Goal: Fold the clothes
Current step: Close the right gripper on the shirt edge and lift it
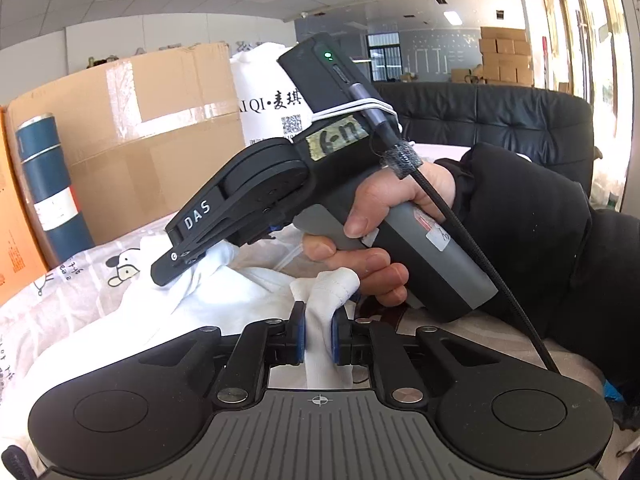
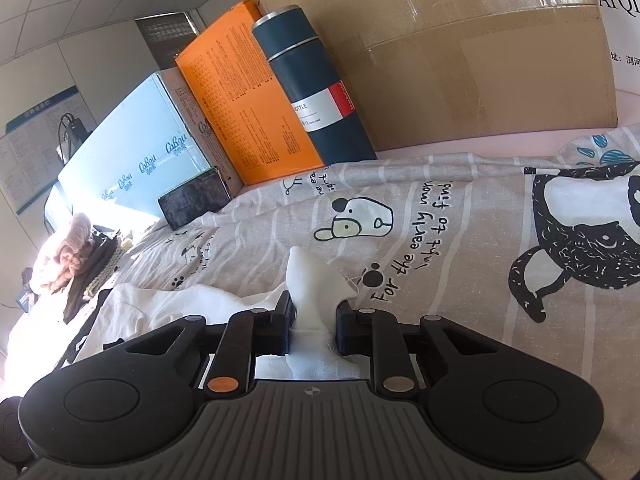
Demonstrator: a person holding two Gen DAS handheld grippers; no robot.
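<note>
A white garment (image 1: 224,300) lies on a grey cartoon-print sheet (image 2: 440,240). My left gripper (image 1: 318,332) is shut on a bunched edge of the white garment, which sticks up between its blue pads. My right gripper (image 2: 313,320) is shut on another fold of the white garment (image 2: 308,280), which pokes up in a peak between the fingers. In the left wrist view the right gripper (image 1: 180,264) is just ahead, held in a hand with a black sleeve, its tips pinching the cloth. The rest of the garment (image 2: 168,304) trails to the left.
A large cardboard box (image 2: 460,48), a dark blue cylinder (image 2: 312,84), an orange box (image 2: 236,100) and a light blue box (image 2: 132,152) line the sheet's far edge. A phone (image 2: 194,202) lies beside them. A black sofa (image 1: 500,120) stands behind the hand. A clothes pile (image 2: 76,256) is at left.
</note>
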